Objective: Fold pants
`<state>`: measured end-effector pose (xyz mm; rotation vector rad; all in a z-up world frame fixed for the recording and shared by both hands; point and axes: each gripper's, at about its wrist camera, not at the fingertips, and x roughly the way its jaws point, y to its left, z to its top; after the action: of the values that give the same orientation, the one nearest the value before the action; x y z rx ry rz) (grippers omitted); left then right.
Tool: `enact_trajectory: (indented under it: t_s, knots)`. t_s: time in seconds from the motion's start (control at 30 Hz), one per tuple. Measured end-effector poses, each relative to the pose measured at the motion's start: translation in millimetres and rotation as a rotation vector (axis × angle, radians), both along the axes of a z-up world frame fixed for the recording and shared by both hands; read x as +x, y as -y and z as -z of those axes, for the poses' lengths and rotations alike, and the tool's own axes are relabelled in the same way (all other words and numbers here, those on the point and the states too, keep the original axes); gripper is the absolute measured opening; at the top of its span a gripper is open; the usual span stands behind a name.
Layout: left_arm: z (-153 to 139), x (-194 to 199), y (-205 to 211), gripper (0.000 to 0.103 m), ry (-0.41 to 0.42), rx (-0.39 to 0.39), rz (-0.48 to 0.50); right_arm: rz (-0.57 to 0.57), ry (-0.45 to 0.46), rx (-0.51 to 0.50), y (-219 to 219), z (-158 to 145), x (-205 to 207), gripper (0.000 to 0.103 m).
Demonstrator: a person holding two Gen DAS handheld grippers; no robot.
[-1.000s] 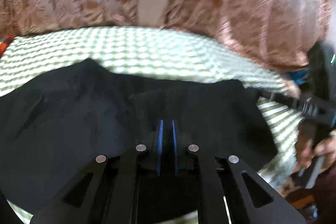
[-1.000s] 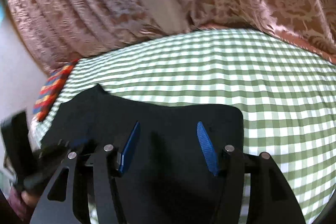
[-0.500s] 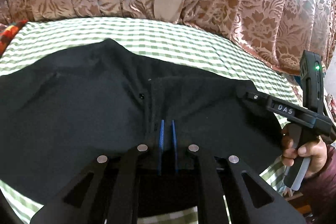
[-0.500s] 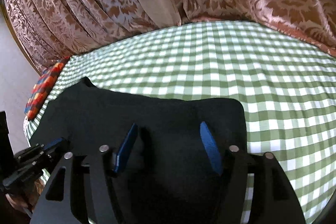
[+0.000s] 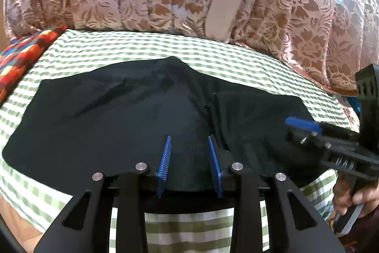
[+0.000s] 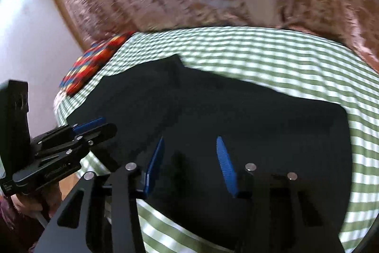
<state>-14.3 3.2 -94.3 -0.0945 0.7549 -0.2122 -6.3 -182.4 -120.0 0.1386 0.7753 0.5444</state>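
Left gripper has just been opening: jaws were pinched on the black pants, now parted with cloth under them but not clamped. Right gripper has just been closing partway, jaws apart, nothing pinched. Reads as a fold just released. Pants lie flat on the green checked sheet, folded layer at their right end. Left view shows that fold edge and the hand on the right tool. Right view is blurred but shows the wall.
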Motion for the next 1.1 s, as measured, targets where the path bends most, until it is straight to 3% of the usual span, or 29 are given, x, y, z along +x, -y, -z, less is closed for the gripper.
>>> enact_trajectory:
  t_s: [0.1,0.2,0.47,0.53,0.6,0.73,0.83,0.97,1.1]
  knots:
    - [-1.0,-3.3,-10.6,0.03,0.003,0.006,-0.026,-0.059,-0.02,-0.023,-30.1,6.4,4.0,0.035]
    - [-1.7,-4.2,-22.1,0.03,0.005,0.01,-0.057,-0.072,-0.038,-0.126,-60.2,26.3,12.8,0.036]
    - [-3.9,-4.4,-46.5,0.03,0.003,0.006,-0.132,-0.064,0.004,-0.144,-63.8,24.1,8.2,0.037]
    - [-3.3,-5.9,-50.7,0.031,0.0,0.008,-0.146,-0.06,0.009,-0.119,-60.0,19.6,4.7,0.043]
    - [-1.4,-8.1,-57.3,0.048,-0.007,0.002,-0.161,-0.056,0.015,-0.094,-55.9,14.3,1.0,0.049]
    - [3.9,-14.9,-76.7,0.049,-0.027,-0.029,-0.201,-0.038,0.047,-0.044,-43.8,-1.0,-9.7,0.059]
    - [8.3,-20.5,-105.5,0.049,-0.055,-0.113,-0.257,-0.013,0.068,-0.009,-28.4,-11.2,-19.9,0.066]
    - [15.7,-33.7,-161.9,0.049,-0.082,-0.288,-0.391,0.031,0.064,0.034,0.1,-16.0,-28.4,0.07]
    - [37.4,-46.0,-223.7,0.049,-0.126,-0.527,-0.559,0.072,0.03,0.063,21.4,-11.6,-29.3,0.071]
